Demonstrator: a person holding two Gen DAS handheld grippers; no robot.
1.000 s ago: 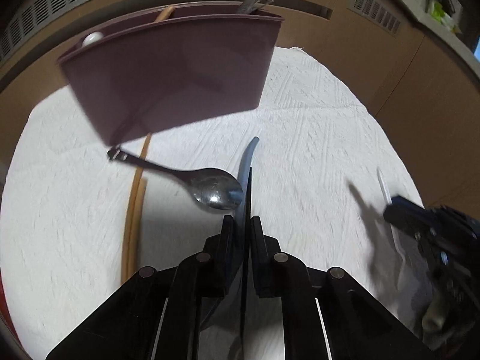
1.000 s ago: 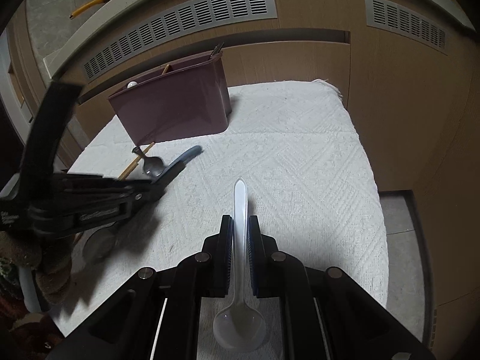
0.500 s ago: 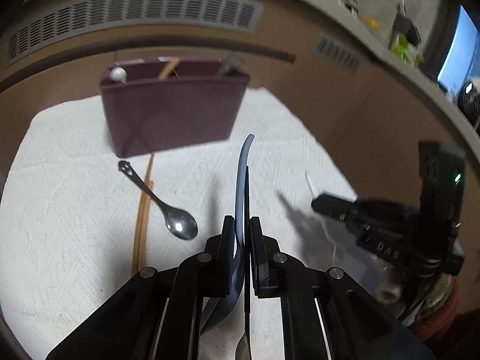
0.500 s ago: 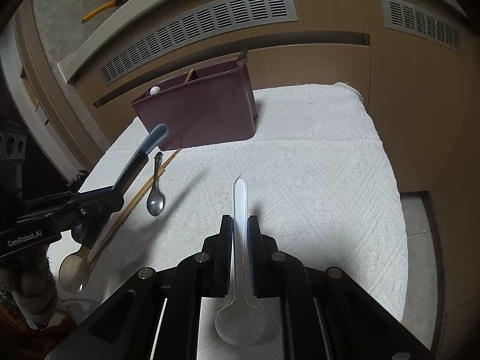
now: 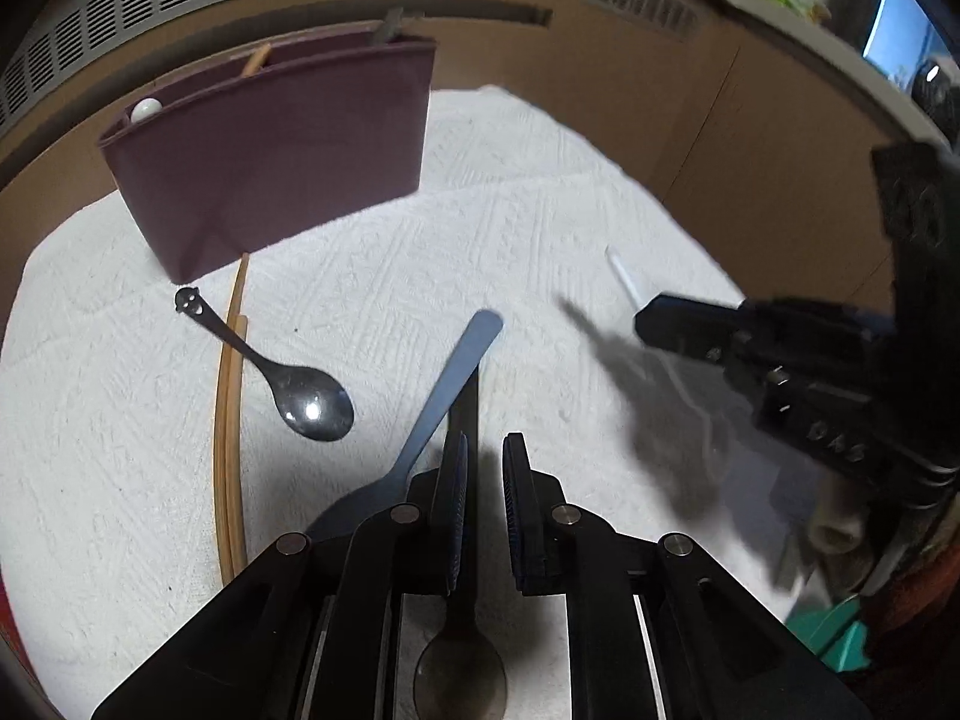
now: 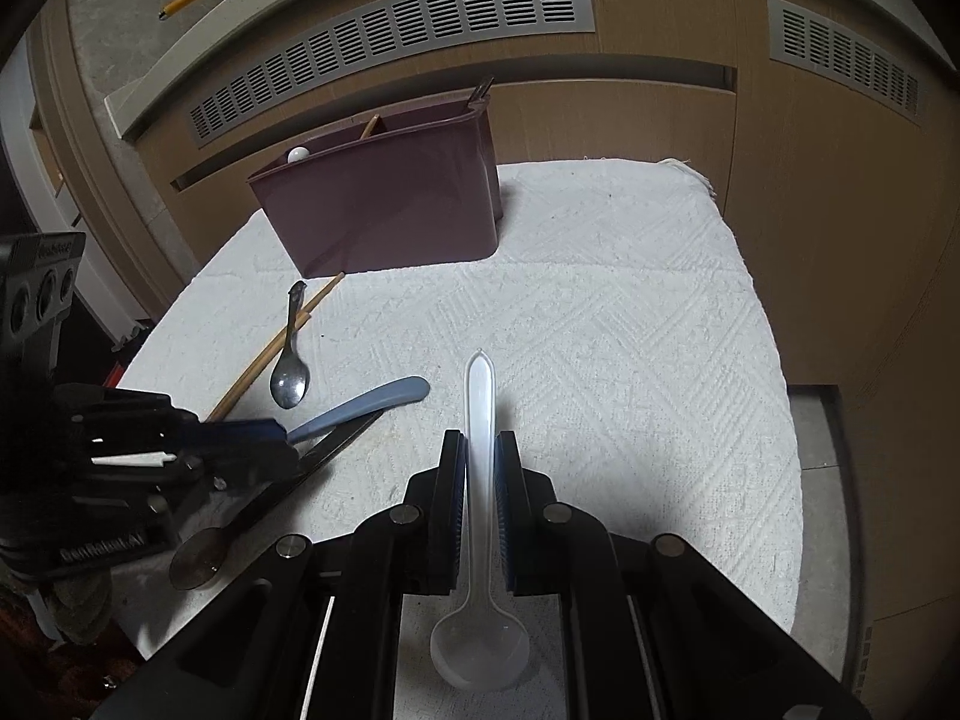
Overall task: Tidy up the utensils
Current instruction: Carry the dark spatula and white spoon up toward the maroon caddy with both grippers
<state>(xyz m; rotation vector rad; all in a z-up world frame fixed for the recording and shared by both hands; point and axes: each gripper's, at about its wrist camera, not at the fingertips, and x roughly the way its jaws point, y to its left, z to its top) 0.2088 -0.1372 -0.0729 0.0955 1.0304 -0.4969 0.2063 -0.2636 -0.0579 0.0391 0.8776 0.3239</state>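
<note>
A maroon utensil holder (image 5: 276, 150) stands at the back of the white cloth (image 5: 540, 210); it also shows in the right wrist view (image 6: 384, 204). My left gripper (image 5: 480, 468) is open; a blue-grey spoon (image 5: 444, 396) lies tilted to the left of its fingers, and a dark spoon (image 5: 462, 660) lies on the cloth between them. My right gripper (image 6: 480, 462) is shut on a clear plastic spoon (image 6: 480, 480), handle pointing forward. A small steel spoon (image 5: 288, 384) and wooden chopsticks (image 5: 231, 420) lie on the cloth to the left.
The holder has a white-tipped utensil (image 5: 146, 110), a wooden stick and a dark handle in it. Brown cabinet fronts with grey vents (image 6: 390, 42) stand behind the table. The cloth's right edge drops off beside the cabinets.
My left gripper has opened and dropped lower; the blue-grey spoon has slipped from its fingers and leans left. My right gripper still holds the clear spoon, shifted a little toward the left gripper.
</note>
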